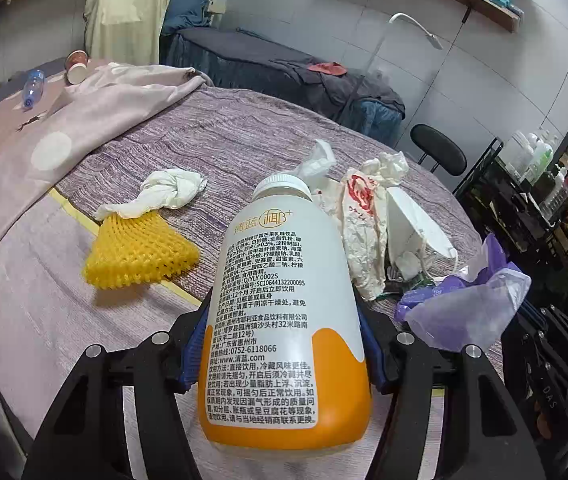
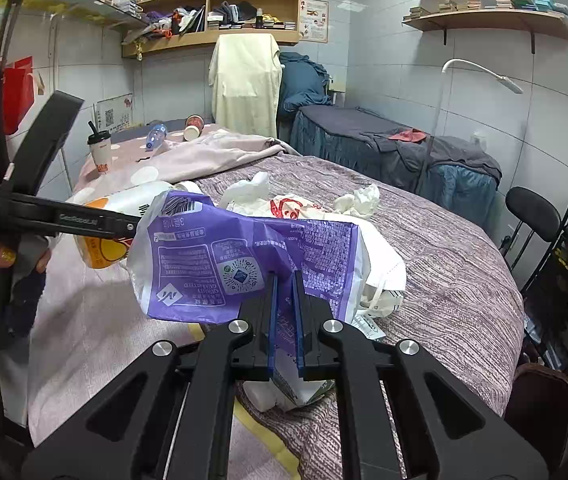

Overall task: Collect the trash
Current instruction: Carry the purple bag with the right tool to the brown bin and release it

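My left gripper (image 1: 284, 312) is shut on a white and orange drink bottle (image 1: 284, 300) with a white cap, held above the bed. The bottle also shows in the right wrist view (image 2: 103, 240). My right gripper (image 2: 284, 284) is shut on a purple and white plastic bag (image 2: 223, 256), which hangs open; the bag also shows at the right of the left wrist view (image 1: 468, 304). On the bed lie a yellow foam net (image 1: 139, 252), a knotted white tissue (image 1: 167, 192), a crumpled red-printed paper bag (image 1: 364, 224), a white face mask (image 1: 412, 228) and crumpled tissues (image 2: 360, 200).
The bed has a purple striped cover (image 2: 424, 248) and a pink blanket (image 1: 63, 128). At its far end lie a blue water bottle (image 2: 155, 135), a paper cup (image 2: 192, 128) and a lidded drink cup (image 2: 99, 152). A black chair (image 2: 536, 216) and a rack (image 1: 524, 184) stand to the right.
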`<state>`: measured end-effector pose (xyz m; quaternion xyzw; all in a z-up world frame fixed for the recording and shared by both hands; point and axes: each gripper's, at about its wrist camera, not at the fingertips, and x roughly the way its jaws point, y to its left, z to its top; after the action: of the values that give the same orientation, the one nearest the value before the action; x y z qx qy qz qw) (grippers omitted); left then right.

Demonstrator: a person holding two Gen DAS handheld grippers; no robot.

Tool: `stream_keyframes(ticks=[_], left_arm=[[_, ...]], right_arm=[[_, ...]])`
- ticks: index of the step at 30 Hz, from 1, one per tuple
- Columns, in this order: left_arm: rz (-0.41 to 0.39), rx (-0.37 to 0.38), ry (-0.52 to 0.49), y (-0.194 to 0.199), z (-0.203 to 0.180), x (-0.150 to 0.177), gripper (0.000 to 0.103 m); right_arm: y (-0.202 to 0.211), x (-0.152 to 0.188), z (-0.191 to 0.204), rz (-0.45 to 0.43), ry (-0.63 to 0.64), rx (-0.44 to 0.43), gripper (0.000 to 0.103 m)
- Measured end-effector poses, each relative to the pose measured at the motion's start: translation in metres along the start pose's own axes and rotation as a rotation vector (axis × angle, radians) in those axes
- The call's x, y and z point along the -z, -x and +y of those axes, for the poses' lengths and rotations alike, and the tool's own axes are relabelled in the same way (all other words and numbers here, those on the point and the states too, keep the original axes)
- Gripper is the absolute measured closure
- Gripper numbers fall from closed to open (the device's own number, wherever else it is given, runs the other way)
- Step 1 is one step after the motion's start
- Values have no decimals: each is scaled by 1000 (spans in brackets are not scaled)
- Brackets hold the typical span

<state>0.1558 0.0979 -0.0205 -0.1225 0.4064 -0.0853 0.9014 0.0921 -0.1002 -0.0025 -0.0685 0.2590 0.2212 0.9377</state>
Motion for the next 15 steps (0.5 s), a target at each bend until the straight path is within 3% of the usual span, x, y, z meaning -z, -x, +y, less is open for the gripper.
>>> stream_keyframes(ticks=[7,15], left_arm=[[-47,47,-24,22,-23,16,43],[-96,142,-96,37,-74,32,43]], right_arm=[[25,7,-16,-42,-64,23,95],[80,27,-68,-116,-207,152,95]])
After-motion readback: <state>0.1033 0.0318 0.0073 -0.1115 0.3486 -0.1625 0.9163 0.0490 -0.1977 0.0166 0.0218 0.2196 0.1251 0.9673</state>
